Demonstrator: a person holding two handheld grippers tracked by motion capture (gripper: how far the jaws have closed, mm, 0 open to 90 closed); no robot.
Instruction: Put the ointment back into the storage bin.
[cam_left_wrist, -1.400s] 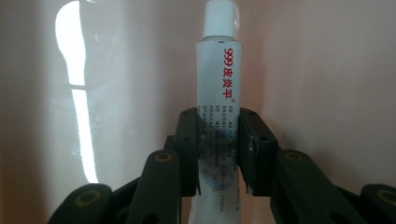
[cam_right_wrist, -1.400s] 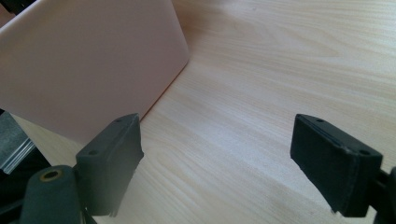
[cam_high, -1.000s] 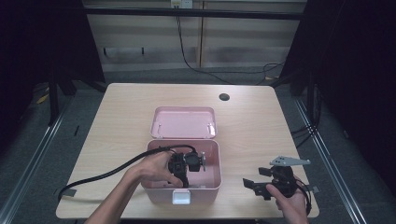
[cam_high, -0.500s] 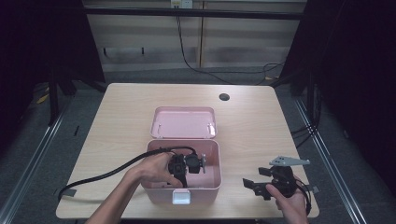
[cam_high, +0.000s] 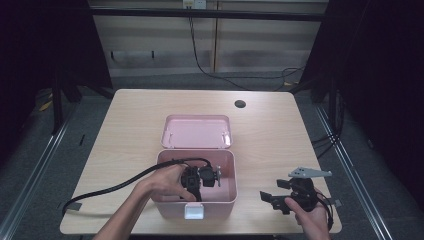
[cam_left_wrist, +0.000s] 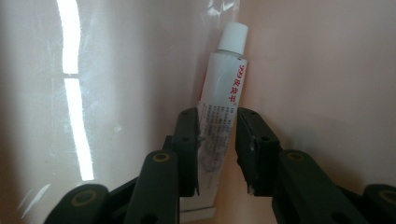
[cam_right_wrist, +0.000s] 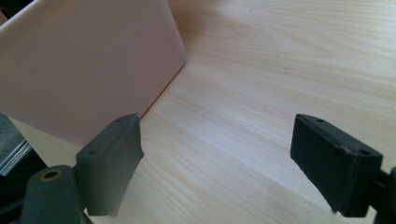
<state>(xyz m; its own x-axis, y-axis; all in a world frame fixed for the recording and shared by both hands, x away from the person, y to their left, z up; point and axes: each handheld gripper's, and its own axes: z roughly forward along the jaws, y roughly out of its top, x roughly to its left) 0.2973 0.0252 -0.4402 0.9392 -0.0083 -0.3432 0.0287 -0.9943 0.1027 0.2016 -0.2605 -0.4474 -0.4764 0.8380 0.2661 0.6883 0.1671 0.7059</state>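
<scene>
Reaching down into the open pink box (cam_high: 227, 172) on the tabletop (cam_high: 125, 125), the left gripper (cam_left_wrist: 217, 140) has its jaws clenched around a white tube (cam_left_wrist: 222, 98) lying against the box's inner wall. Right gripper (cam_high: 280, 199) rests beside the box, jaws spread wide, holding nothing.

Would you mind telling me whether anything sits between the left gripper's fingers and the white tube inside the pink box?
Nothing visible does: the left gripper has its fingers on either side of the white tube, inside the pink box.
</scene>
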